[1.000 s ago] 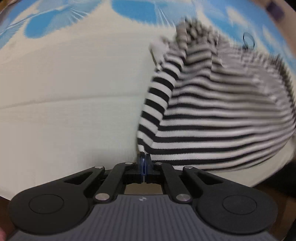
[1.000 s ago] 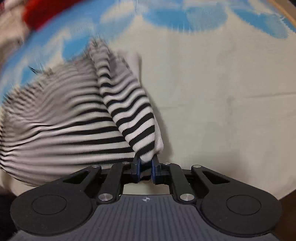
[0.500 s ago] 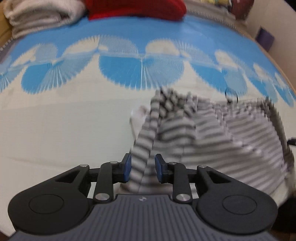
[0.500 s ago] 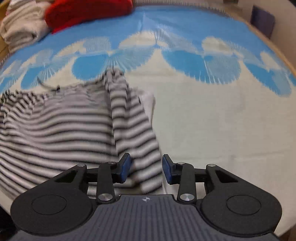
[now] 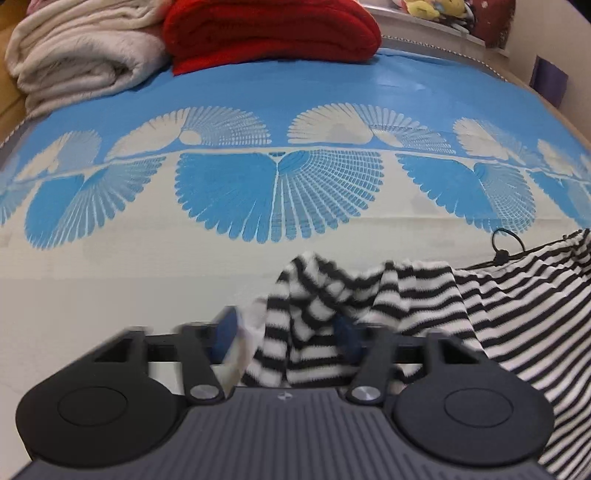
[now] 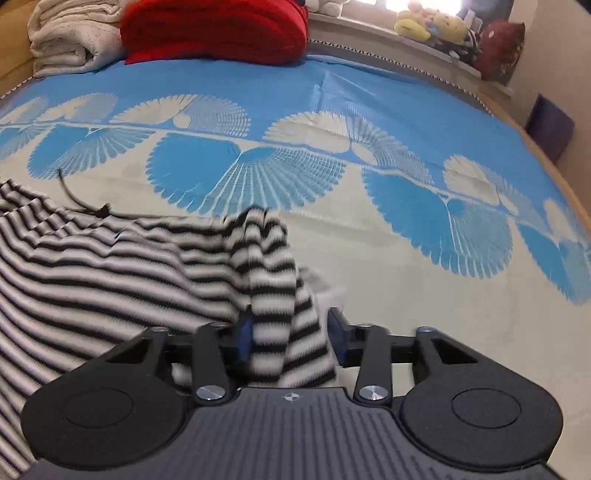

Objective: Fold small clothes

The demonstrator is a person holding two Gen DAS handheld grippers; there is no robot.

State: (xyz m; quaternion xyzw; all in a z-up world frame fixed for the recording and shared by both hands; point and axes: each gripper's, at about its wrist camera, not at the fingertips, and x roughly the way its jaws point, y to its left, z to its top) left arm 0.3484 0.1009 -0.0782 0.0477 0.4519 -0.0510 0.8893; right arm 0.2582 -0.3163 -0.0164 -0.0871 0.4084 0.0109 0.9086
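Seeing both my grippers gaping: left gripper (image 5: 286, 338) and right gripper (image 6: 290, 334) each straddle loose folds of the striped garment (image 6: 110, 266), jaws just closing, on the bedspread (image 5: 147, 277).

Both wrist cameras sit low and close over the bed (image 5: 110, 280), each looking forward and down along its own jaws; both take in the striped garment (image 5: 517, 302), red blanket (image 6: 214, 29) and cream blanket (image 5: 81, 55)
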